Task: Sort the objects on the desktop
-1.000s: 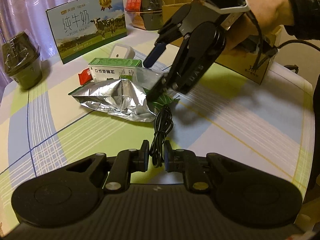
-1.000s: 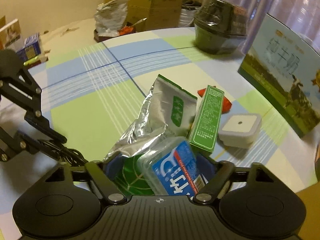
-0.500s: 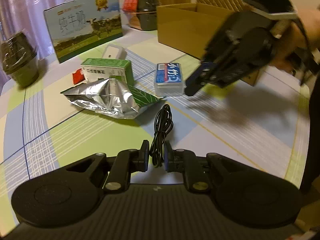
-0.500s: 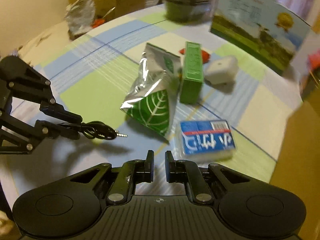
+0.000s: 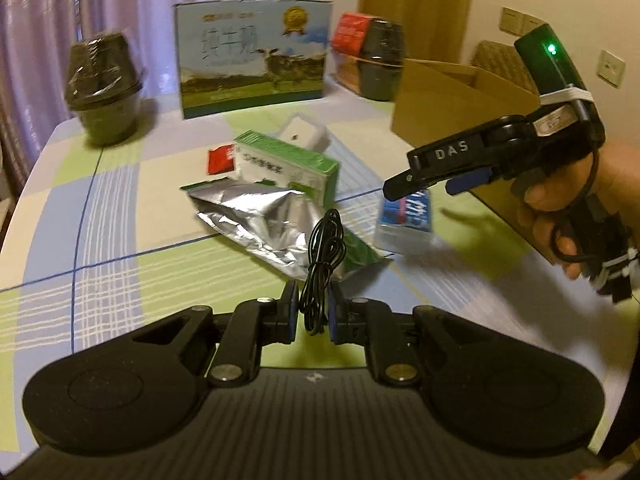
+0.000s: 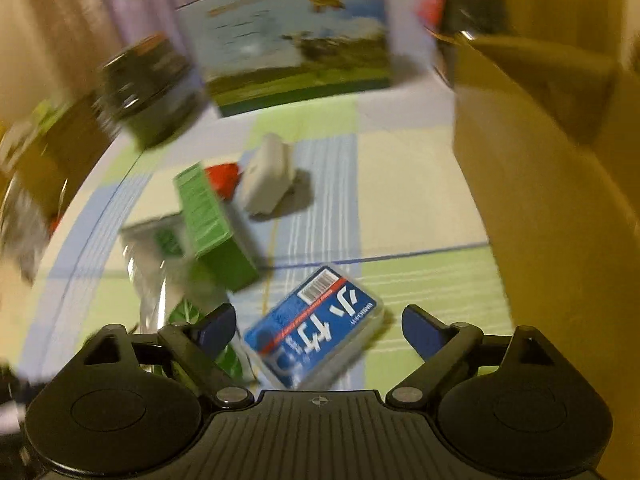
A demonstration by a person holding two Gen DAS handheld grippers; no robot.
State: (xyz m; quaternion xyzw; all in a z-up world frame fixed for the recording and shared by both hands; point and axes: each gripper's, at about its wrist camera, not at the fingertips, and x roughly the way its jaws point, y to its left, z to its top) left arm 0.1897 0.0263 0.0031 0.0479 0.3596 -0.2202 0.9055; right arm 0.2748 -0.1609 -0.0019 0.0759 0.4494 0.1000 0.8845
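Covering the table (image 5: 120, 216) is a checked cloth of pale green, blue and cream, with purple curtains (image 5: 40, 20) and a cream wall behind, and an open brown cardboard box (image 5: 452, 100) at the far right edge. Pinched upright in the left tool (image 5: 312, 312) is a coiled black cable (image 5: 322, 256), its long axis running away from the camera. The right tool (image 6: 316, 328) stands wide over a flat blue-labelled clear plastic case (image 6: 320, 336) — lying on the cloth, long axis slanting up to the right — beside a crumpled silver foil pouch (image 5: 260, 216) and a green-and-white carton (image 5: 288, 164).
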